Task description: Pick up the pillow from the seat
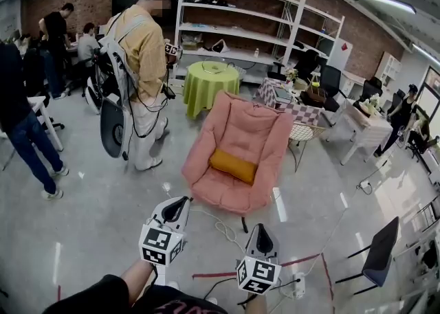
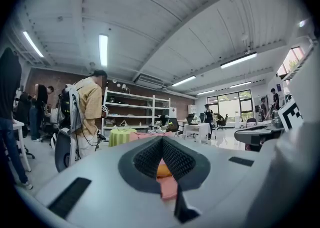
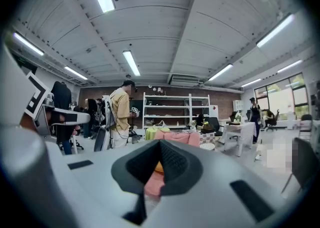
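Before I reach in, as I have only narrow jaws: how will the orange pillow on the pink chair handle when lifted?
The pillow looks soft and puffy, so it will probably sag around a pinch. It is likely light for its bulk. Lying sunk in the padded pink chair, it should not roll.

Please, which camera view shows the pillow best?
The head view. There the whole orange pillow lies in plain sight on the seat of the pink chair. The left and right gripper views each show only a small orange sliver of it, far off, past the closed jaws.
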Available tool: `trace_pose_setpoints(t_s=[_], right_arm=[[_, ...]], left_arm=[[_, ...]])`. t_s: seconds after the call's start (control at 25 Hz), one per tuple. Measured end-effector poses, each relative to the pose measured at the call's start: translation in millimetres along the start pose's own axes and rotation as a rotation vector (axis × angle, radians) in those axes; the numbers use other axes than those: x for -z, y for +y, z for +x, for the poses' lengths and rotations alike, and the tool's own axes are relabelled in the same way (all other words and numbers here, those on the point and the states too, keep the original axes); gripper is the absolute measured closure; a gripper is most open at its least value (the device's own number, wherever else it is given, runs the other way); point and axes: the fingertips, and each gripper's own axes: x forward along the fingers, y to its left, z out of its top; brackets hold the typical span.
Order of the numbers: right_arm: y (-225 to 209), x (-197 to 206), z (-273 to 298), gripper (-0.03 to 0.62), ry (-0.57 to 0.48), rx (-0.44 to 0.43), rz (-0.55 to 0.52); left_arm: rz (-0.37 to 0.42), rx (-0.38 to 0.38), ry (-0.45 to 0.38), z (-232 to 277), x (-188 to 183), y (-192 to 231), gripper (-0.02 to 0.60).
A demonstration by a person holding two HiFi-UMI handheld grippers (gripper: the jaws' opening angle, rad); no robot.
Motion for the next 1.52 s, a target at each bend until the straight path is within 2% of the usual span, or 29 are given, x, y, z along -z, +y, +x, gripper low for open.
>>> trace_pose_setpoints(t_s=[0.32,0.6,0.88,1.08,1.52], right_arm=[[3,8,9,0.574,0.004,0.02,0.021],[38,8,8,0.574,0.005,0.037,0.013],[60,14,7,0.574,0.021,0.072,0.005],[63,9,10,0.574,0.008,0.097,-0.032],[51,18,27,0.574,0.007,0.115,-0.019]], left_arm=[[0.003,0.012,0.01,7,10,11,0.572],[0.009,0.044,0.0,-1,13,36,0.572],[-0.004,0.067,0.03,-5,26,59,0.572],[0.005,0.092,0.026,0,27,63,0.572],[0.008,0.129,0.032,23,40,60,0.572]])
